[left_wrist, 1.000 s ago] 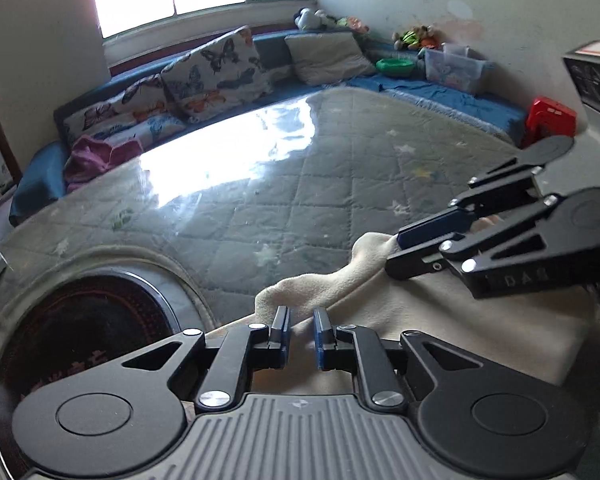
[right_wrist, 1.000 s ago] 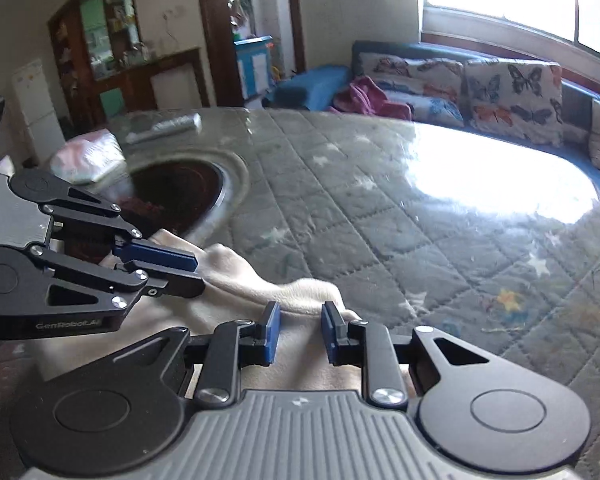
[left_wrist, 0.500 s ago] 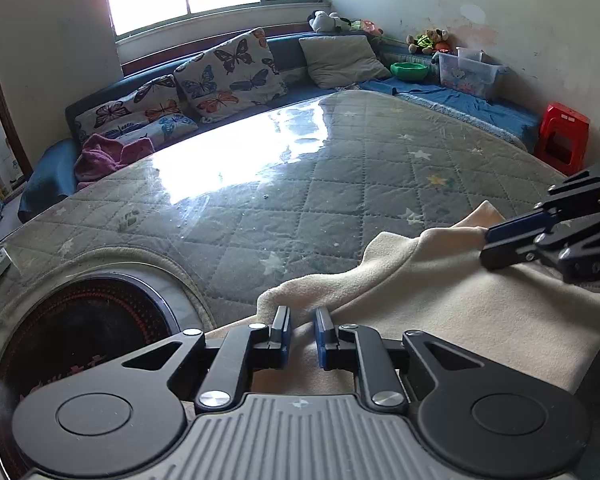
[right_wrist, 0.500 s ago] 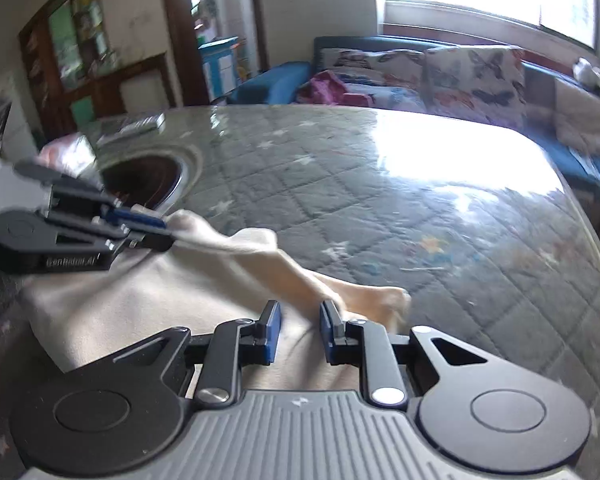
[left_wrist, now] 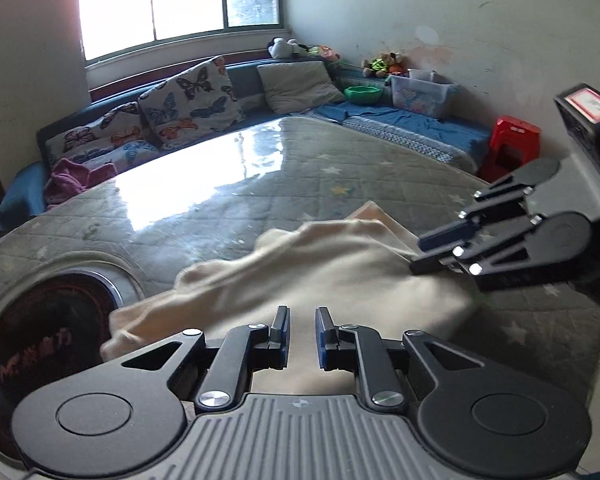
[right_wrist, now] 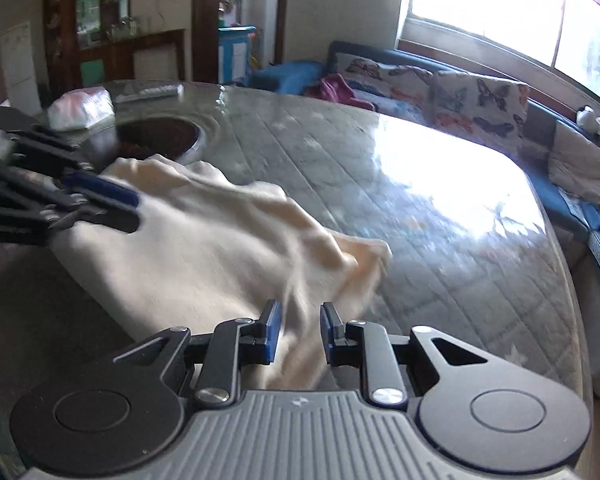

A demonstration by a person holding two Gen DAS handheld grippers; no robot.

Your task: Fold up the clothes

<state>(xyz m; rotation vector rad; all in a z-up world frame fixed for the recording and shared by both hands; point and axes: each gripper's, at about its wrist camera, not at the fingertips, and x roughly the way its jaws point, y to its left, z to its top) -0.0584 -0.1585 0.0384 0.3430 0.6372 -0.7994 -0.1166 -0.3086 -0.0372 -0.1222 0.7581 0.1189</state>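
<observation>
A cream garment [left_wrist: 320,276] lies bunched on the glass-topped table [left_wrist: 228,200]; it also shows in the right wrist view [right_wrist: 220,248]. My left gripper [left_wrist: 302,338] sits over its near edge, jaws narrowly apart with cloth between the fingertips. My right gripper [right_wrist: 296,334] stands at the garment's other end, jaws slightly apart with a fold of cloth between them. Each gripper appears in the other's view: the right one [left_wrist: 420,256] at the cloth's right edge, the left one [right_wrist: 132,212] at its left edge.
A round dark inset [left_wrist: 40,332] sits in the table at the left. A plastic bag [right_wrist: 80,108] and a remote [right_wrist: 148,92] lie on the far side. A sofa with butterfly cushions [left_wrist: 188,104] and a red stool [left_wrist: 512,148] stand beyond.
Both grippers have moved apart and drawn back, stretching the garment wider along the table. The right gripper's jaws have widened a little.
</observation>
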